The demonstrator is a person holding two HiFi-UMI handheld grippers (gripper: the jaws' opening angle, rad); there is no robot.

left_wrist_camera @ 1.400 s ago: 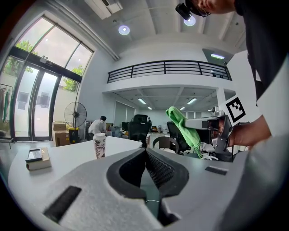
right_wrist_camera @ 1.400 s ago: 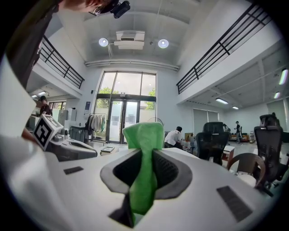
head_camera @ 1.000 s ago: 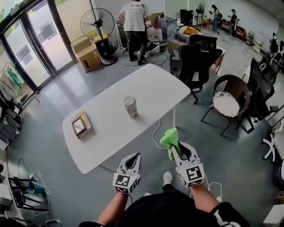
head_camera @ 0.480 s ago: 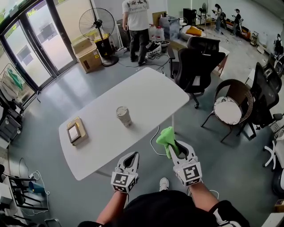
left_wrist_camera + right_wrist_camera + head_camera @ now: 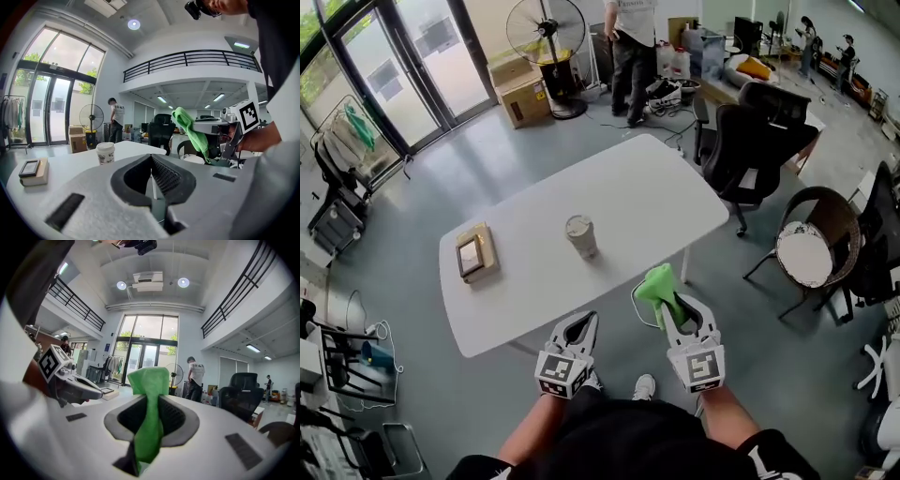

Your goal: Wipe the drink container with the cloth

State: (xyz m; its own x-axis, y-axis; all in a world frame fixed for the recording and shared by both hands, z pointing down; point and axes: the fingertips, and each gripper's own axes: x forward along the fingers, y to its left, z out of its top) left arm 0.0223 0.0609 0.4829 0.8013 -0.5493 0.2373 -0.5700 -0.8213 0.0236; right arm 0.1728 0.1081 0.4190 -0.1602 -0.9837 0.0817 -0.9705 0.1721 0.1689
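Observation:
A pale paper cup with a lid (image 5: pixel 580 235) (image 5: pixel 105 153) stands upright near the middle of the white table (image 5: pixel 656 192). My right gripper (image 5: pixel 676 306) is shut on a green cloth (image 5: pixel 657 285) (image 5: pixel 149 414) (image 5: pixel 191 132), which sticks up out of its jaws. It hovers off the table's near edge, right of the cup. My left gripper (image 5: pixel 579 327) (image 5: pixel 151 171) is shut with nothing in it, also short of the near edge and apart from the cup.
A tan box with a small device on it (image 5: pixel 475 253) lies at the table's left end. Black office chairs (image 5: pixel 752 145) and a wicker chair (image 5: pixel 811 246) stand to the right. A person (image 5: pixel 633 52), a fan (image 5: pixel 546 31) and a cardboard box (image 5: pixel 522 96) are beyond the far end.
The head view has shifted, so the table and cup sit a little further right in the frame. Both grippers keep their places in front of me; the cloth stays held.

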